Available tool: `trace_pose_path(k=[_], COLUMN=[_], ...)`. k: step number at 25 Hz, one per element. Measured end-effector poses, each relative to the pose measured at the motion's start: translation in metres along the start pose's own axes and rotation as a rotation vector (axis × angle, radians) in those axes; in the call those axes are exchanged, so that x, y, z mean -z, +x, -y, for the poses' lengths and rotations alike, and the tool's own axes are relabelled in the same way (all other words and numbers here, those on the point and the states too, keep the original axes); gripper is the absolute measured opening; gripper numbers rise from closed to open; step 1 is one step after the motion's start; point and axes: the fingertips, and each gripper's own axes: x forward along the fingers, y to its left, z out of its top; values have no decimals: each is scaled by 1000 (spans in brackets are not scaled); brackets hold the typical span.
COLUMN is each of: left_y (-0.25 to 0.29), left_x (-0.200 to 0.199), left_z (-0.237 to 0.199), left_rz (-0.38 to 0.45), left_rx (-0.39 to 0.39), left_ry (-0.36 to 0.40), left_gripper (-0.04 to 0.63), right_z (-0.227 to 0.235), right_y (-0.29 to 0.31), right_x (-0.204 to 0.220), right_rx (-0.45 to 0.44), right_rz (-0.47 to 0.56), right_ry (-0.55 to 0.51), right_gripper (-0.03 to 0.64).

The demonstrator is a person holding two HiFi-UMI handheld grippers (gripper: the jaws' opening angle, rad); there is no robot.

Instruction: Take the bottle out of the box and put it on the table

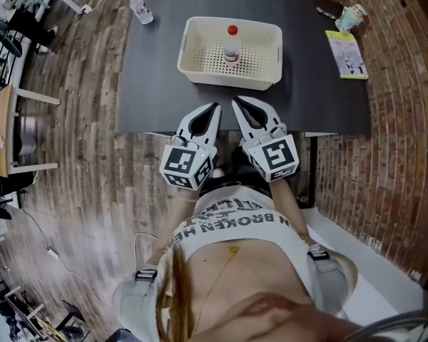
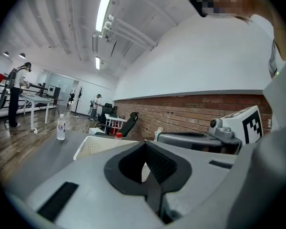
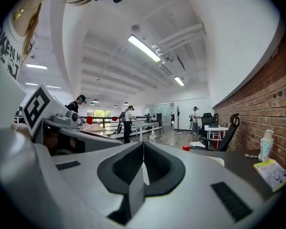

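Observation:
A white perforated box point(image 1: 194, 48) stands in the middle of the dark table point(image 1: 153, 84). In it a small bottle point(image 1: 231, 43) with a red cap stands upright. Both grippers hang side by side over the table's near edge, short of the box. My left gripper point(image 1: 215, 107) and my right gripper point(image 1: 236, 102) are shut with nothing between the jaws. In the left gripper view the shut left gripper point(image 2: 144, 143) points at the box point(image 2: 93, 147), and the red cap point(image 2: 118, 135) shows above its rim. The right gripper view shows the right gripper point(image 3: 143, 145) with the cap point(image 3: 186, 148) beyond.
A second clear bottle point(image 1: 140, 9) stands at the table's far left corner. A yellow booklet point(image 1: 347, 53) and a small pale cup-like item point(image 1: 352, 16) lie at the right side. Brick floor surrounds the table. People work at desks in the background.

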Motion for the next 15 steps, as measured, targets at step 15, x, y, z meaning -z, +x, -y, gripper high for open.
trace_pose_path(k=[15], left_y=[90], left_x=[-24], left_z=[-11], left_rz=[7], left_rx=[-57], left_ry=[9], left_gripper=[5], right_z=[81], right_y=[38], right_x=[-12], right_rx=[-69], right_rz=[6], right_ry=[9], right_gripper=[9])
